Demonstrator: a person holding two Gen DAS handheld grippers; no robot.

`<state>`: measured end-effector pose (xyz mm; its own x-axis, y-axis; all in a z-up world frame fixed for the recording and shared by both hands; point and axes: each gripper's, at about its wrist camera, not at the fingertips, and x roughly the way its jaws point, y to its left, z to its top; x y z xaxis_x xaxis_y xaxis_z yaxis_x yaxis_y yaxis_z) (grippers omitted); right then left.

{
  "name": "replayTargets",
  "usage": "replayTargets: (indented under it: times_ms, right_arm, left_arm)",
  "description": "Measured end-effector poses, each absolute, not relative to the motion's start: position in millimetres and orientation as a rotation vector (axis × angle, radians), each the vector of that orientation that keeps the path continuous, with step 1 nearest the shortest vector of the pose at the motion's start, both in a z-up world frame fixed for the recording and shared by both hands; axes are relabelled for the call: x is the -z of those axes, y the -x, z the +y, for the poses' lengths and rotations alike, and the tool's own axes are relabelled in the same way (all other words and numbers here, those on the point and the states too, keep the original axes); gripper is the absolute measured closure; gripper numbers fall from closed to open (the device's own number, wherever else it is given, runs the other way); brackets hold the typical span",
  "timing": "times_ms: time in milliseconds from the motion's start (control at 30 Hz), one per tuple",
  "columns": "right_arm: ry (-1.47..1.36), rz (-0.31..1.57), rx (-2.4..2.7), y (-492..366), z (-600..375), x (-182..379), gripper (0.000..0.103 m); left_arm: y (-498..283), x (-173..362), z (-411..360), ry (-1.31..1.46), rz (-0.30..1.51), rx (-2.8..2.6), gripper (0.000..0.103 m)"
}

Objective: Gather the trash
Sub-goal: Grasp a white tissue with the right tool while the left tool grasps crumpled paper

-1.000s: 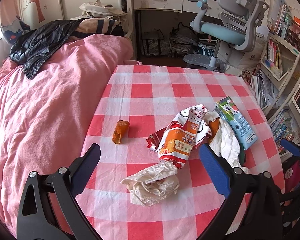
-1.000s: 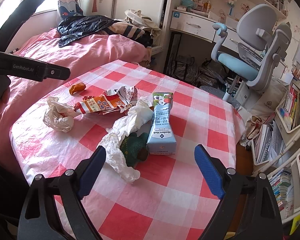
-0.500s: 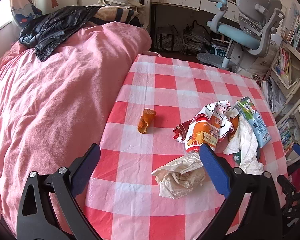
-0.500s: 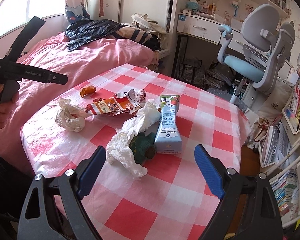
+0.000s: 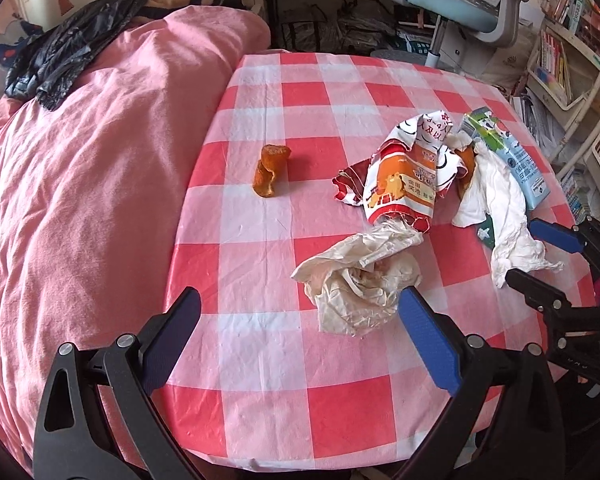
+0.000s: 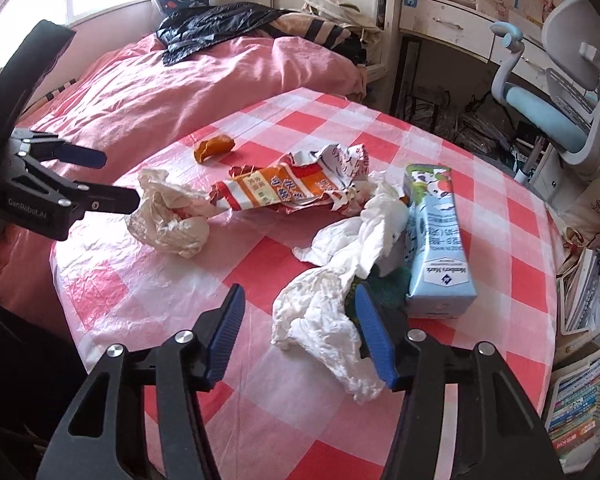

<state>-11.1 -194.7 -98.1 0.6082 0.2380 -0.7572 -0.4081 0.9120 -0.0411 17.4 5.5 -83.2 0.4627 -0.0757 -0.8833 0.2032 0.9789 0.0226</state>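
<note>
Trash lies on a red-and-white checked table point(image 5: 268, 368). A crumpled beige wrapper point(image 5: 356, 280) point(image 6: 168, 216) lies near the front. An orange snack bag point(image 5: 404, 176) point(image 6: 284, 192), an orange peel point(image 5: 270, 164) point(image 6: 214, 147), white tissue point(image 5: 504, 216) point(image 6: 332, 280) and a blue milk carton point(image 5: 512, 156) point(image 6: 436, 240) lie around it. My left gripper point(image 5: 300, 340) is open, low over the table, its right finger beside the beige wrapper. My right gripper point(image 6: 300, 336) is open, narrower than before, with the tissue's near end between its fingers.
A pink bed point(image 5: 80, 184) adjoins the table's left side, with a black jacket point(image 5: 60, 56) on it. A desk chair point(image 6: 556, 92) and desk stand behind the table. Bookshelves point(image 5: 572, 64) stand at the right.
The left gripper has moved left and closer to the table, toward the beige wrapper. The right gripper has dropped toward the white tissue and its fingers have narrowed around it.
</note>
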Motion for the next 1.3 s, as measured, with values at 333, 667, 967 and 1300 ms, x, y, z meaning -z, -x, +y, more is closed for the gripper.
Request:
replayTargets:
  times_ms: [333,667,967,1300]
  right_arm:
    - [0.215,0.822,-0.460,29,-198,88,0.093]
    - [0.236,0.862,-0.472,30,-198,97,0.057]
    - [0.247,0.900,-0.485,25,-192,107,0.052]
    - [0.267,0.957,-0.521,28,-190,116,0.092]
  left_arm:
    - [-13,77,-7,-0.144,1.066,0.260,0.094]
    - [-1,71,-5,-0.213,1.032,0.253,0.025]
    - [-8,98,-40,-0.403,1.047,0.276,0.015]
    - [-4,103,-61,-0.376,1.072,0.402,0.068]
